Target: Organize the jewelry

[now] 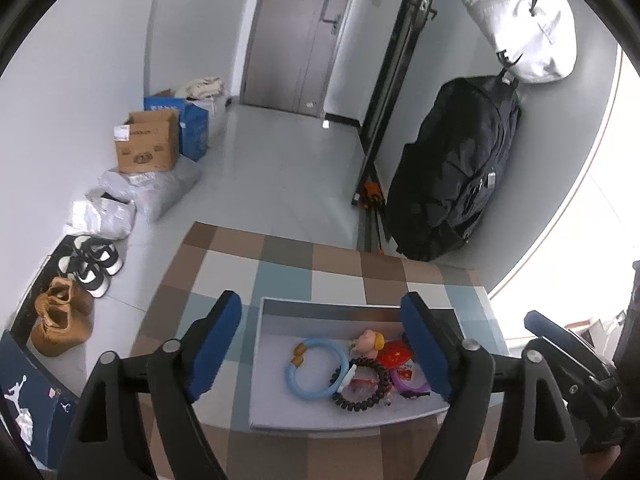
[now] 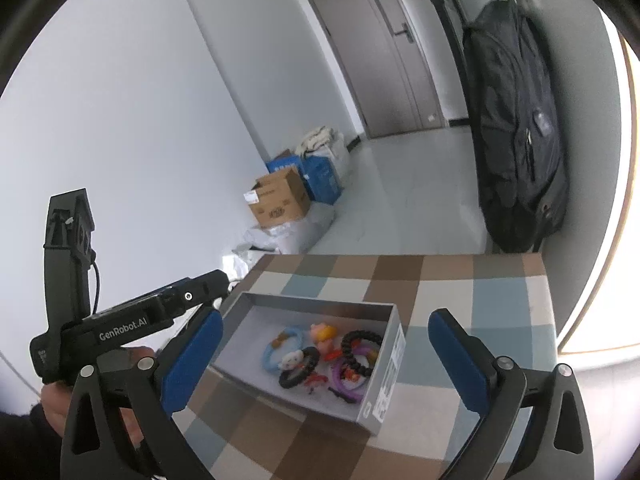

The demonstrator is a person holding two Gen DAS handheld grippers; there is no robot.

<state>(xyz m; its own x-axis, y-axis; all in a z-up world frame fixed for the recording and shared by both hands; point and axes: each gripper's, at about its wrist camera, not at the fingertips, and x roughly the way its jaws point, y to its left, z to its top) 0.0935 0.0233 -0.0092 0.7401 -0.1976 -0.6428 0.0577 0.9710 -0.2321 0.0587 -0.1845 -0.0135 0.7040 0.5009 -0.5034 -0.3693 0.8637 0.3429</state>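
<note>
1. One shallow grey box [image 1: 352,420] sat on the checked bench [image 1: 280,264].
2. It held about five rings: a blue hoop [image 1: 316,368], dark beads [image 1: 362,384], a purple band [image 1: 412,384].
3. The left gripper [image 1: 324,340] and right gripper [image 2: 324,356] stood wide, their jaws empty.

Purple ring [image 1: 408,385] partly hidden behind right blue pad of left gripper [image 1: 320,350]; red packet [image 1: 394,356] likewise cut by that pad. Small red bits [image 2: 314,380] among bracelets too small to identify. Label print on grey box [image 2: 390,376] unreadable. White bag [image 1: 524,24] cropped by lens rim. Hand [image 2: 60,400] on left gripper mostly hidden. Bench [image 2: 440,280] near edge out of frame
</note>
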